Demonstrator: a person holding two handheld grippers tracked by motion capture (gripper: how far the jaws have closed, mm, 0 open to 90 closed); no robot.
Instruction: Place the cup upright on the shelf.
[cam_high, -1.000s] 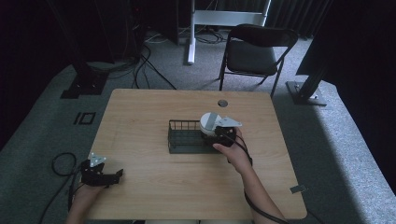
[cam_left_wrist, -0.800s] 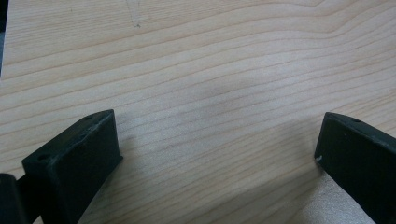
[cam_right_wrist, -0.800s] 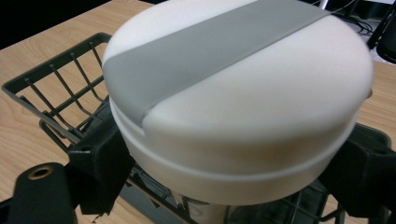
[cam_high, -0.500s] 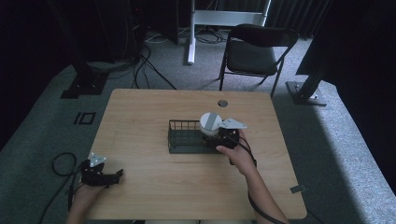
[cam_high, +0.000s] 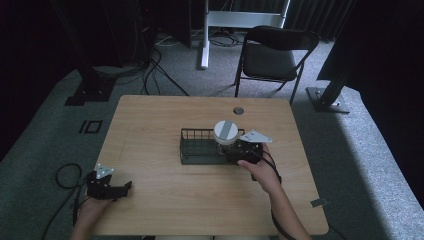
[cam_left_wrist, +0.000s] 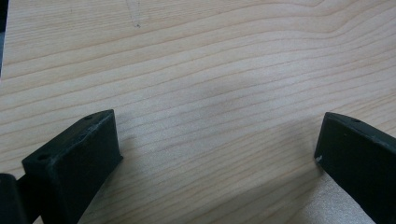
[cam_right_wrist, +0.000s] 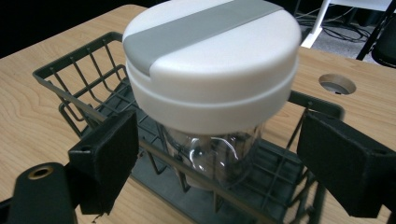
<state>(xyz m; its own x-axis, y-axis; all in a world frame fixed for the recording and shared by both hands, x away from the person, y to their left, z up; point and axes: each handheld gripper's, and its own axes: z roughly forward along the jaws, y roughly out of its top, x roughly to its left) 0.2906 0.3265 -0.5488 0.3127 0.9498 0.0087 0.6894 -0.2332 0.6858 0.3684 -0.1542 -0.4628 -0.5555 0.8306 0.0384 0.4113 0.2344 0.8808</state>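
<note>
three cameras: one fixed overhead, one on each gripper
high view looks forward and down over whole table (cam_high: 150, 125); left gripper view sits close on bare wood; right gripper view close on wire basket (cam_right_wrist: 84, 60), shared with high view

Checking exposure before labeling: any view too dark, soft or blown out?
High view: dim overall, room edges near black, table evenly lit, wire basket a bit soft. Left gripper view: sharp wood grain, soft shadows beside the open jaws. Right gripper view: white lid bright but not clipped, clear jar readable, background black at top left.
</note>
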